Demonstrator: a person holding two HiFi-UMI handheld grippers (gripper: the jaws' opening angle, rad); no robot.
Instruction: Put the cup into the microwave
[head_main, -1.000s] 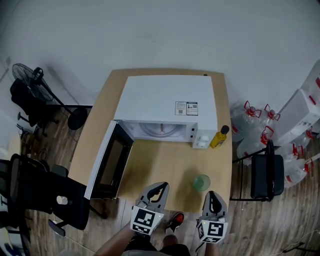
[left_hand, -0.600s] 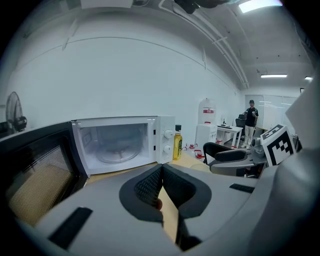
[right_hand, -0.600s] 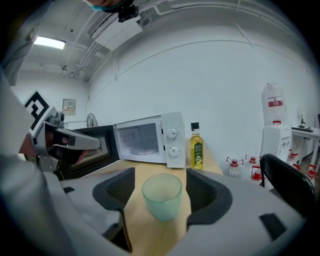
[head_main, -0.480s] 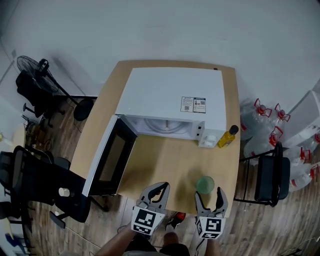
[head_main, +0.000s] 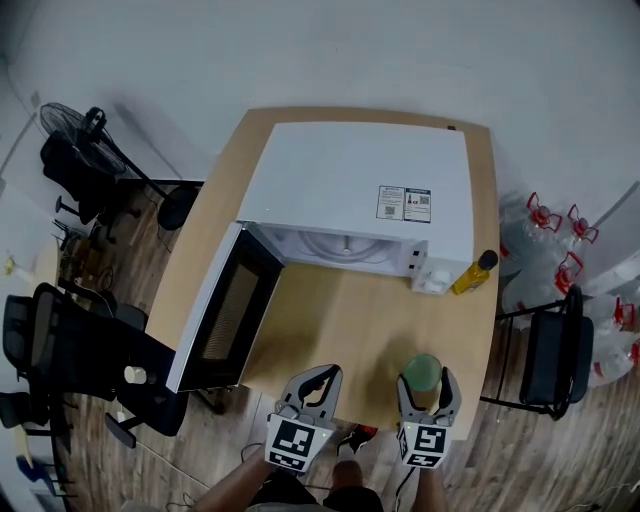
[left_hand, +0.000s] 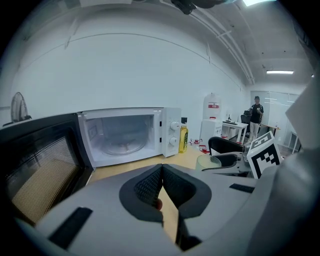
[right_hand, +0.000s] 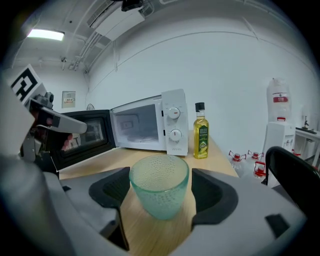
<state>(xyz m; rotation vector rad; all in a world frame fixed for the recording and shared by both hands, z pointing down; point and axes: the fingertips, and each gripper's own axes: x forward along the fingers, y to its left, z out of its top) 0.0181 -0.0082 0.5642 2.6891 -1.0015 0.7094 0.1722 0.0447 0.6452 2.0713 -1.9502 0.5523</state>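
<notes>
While opening, right gripper (head_main: 428, 380) around cup (right_hand: 160, 192).

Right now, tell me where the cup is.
Head view: the cup stands at the table's near right edge, between the right gripper's opening jaws.

Yellow oil bottle (head_main: 473, 275) upright on the wooden table (head_main: 330, 320); perhaps water jugs (head_main: 548, 222) on the floor

Table (head_main: 330, 325) with microwave (head_main: 360, 185), cup (head_main: 422, 370), bottle (head_main: 472, 275)
</notes>
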